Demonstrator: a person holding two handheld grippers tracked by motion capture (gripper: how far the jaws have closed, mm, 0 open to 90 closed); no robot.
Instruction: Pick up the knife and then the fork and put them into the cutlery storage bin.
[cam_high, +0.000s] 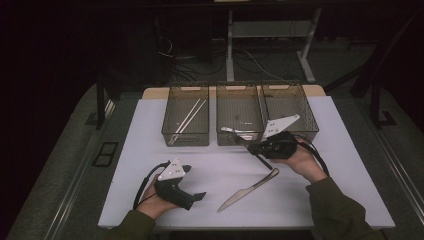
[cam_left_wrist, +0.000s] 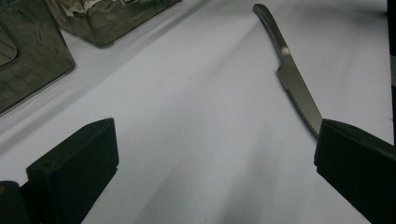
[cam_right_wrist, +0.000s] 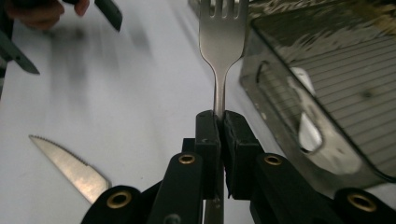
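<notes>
the left gripper (cam_high: 192, 184) rests at seven o'clock on the white table (cam_high: 150, 150), its jaws spread wide with nothing between them. the knife (cam_high: 248, 189) lies flat at six o'clock, just right of it. at three o'clock the right gripper (cam_right_wrist: 218, 116) is clamped on the fork (cam_right_wrist: 220, 32) handle, tines out beside the middle bin (cam_high: 240, 115).

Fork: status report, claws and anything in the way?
Right claw shut on fork, beside the middle bin. Left claw open, idle. Knife flat on the table, clear of the fork.
</notes>
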